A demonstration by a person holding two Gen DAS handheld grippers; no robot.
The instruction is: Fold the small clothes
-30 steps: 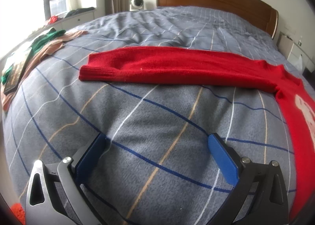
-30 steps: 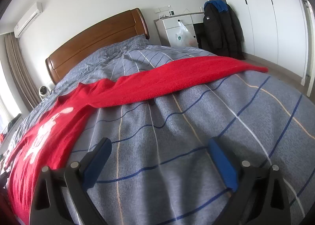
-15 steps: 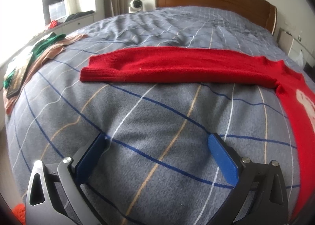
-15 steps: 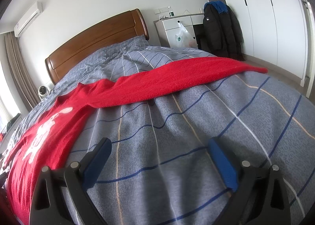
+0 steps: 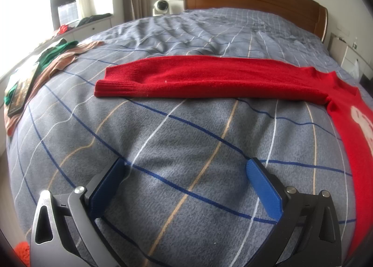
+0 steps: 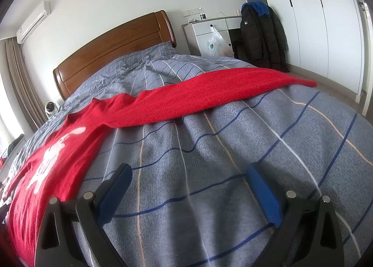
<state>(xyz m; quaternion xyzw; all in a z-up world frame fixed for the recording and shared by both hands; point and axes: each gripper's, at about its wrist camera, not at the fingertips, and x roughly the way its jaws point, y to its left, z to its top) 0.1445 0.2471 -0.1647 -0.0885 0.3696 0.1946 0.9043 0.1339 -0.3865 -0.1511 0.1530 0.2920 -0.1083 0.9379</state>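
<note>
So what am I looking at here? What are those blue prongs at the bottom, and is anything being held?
There is no robot: a person holds a two-finger tool in each hand, each with a camera looking along its fingers. One picture is from the left gripper, the other from the right gripper. The blue prongs are their fingers, spread open and holding nothing. Both look across a bed with a grey checked cover. On it lies a red sweater spread flat, sleeves stretched out sideways, waiting to be folded. More clothes lie at the bed's far left edge.

Red sweater point(image 5: 209, 78) (white print) on grey-blue checked bedspread point(image 5: 186, 141)
</note>
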